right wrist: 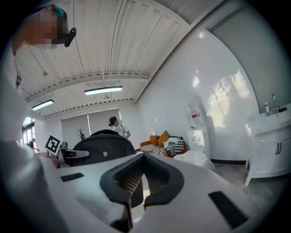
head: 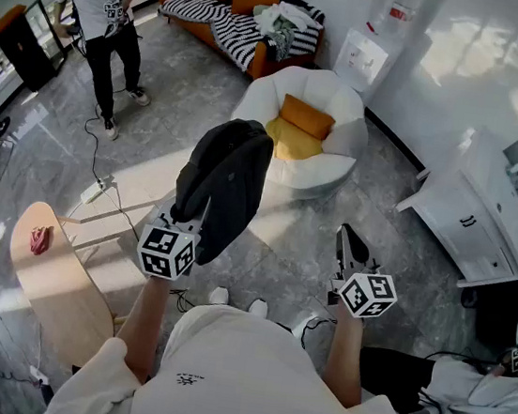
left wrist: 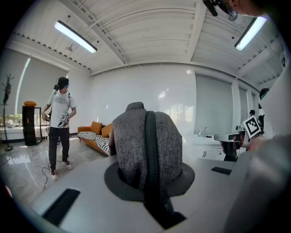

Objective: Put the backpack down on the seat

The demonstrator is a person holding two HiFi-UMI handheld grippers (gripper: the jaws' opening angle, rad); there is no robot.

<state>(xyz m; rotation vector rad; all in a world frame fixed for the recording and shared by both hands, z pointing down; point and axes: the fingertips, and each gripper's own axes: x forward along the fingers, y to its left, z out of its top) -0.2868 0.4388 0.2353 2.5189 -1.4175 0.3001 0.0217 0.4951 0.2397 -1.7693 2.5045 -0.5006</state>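
Grey woven cloth suggests the backpack (head: 224,183) is soft, floppy and fairly light, best held by its dark strap, where the left gripper (head: 194,210) clamps it narrowly above the floor, short of the white seat (head: 337,172), while the right gripper (head: 350,247) stays closed on nothing.

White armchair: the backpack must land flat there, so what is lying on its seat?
The armchair holds an orange cushion and a yellow cushion beside it. The hanging backpack hides the seat's left edge.
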